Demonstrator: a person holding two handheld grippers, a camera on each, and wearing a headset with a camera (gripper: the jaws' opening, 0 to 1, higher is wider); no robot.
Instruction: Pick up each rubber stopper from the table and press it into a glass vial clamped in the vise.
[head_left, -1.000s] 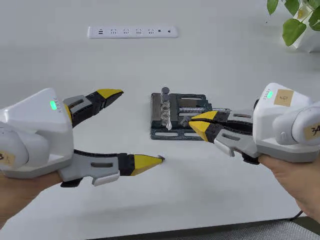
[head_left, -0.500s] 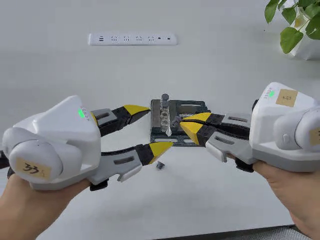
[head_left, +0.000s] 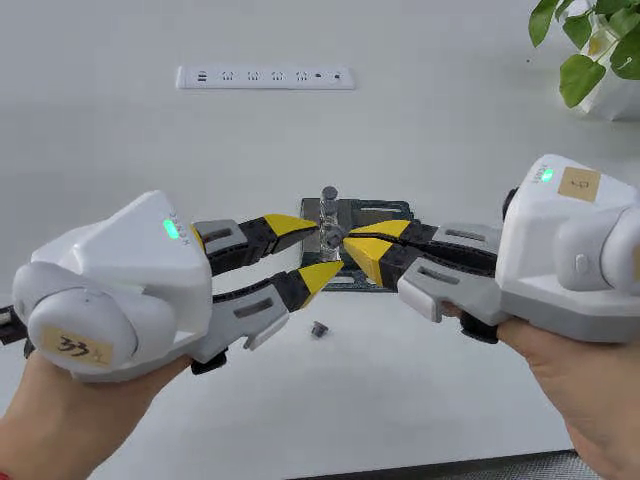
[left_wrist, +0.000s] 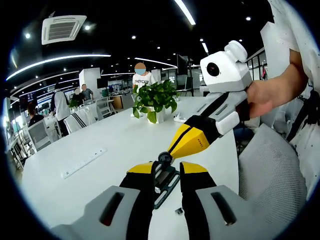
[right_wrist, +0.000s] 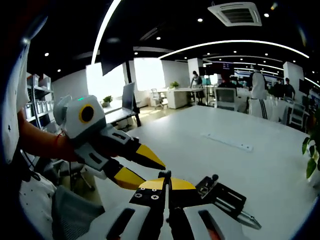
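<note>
A dark vise (head_left: 385, 216) sits mid-table with glass vials (head_left: 329, 212) clamped upright at its left end; one has a dark cap on top. My right gripper (head_left: 347, 242) reaches in from the right, shut on a small dark rubber stopper (left_wrist: 163, 157) held right at the vials. From the left, my left gripper (head_left: 322, 248) stands open, its yellow fingertips (head_left: 300, 224) on either side of the vials without touching. In the left gripper view the vise (left_wrist: 169, 184) lies between the jaws. A loose stopper (head_left: 319, 329) lies on the table in front of the vise.
A white power strip (head_left: 265, 77) lies at the back of the table. A potted plant (head_left: 590, 50) stands at the far right corner. The table is white. People and desks show in the far background of both gripper views.
My left gripper has moved right and forward to the vise and its jaws have narrowed. My right gripper has shifted left until its tips meet the vials. The loose stopper has stayed put.
</note>
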